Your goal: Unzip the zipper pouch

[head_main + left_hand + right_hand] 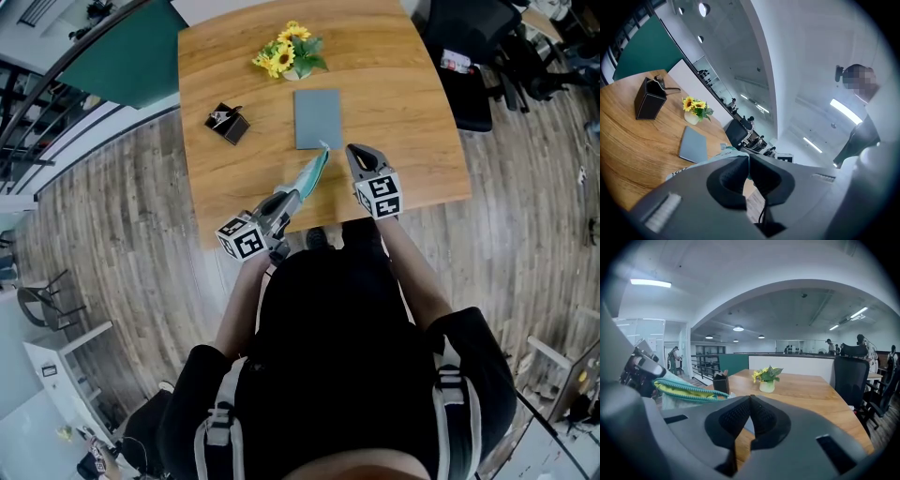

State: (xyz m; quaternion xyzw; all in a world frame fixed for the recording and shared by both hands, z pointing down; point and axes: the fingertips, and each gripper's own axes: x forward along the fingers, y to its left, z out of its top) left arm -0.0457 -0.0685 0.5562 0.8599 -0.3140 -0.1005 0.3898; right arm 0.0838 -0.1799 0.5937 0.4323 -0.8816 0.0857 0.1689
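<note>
The teal zipper pouch [310, 174] hangs in the air over the table's near edge, slanting up towards the grey notebook. My left gripper [289, 199] is shut on its lower end; in the left gripper view teal fabric [733, 151] sits pinched at my left gripper [748, 159]. In the right gripper view the pouch [684, 391] shows at the left with its zipper parted and yellow lining between the teeth. My right gripper [358, 155] is just right of the pouch's upper tip. There my right gripper [750, 399] is shut, with nothing seen between its pads.
On the wooden table [403, 103] lie a grey notebook [318, 119], a black box [228, 123] and a small pot of sunflowers [289, 53]. A black office chair [469, 56] stands at the table's right side. The table's near edge [328, 220] is close to the person's body.
</note>
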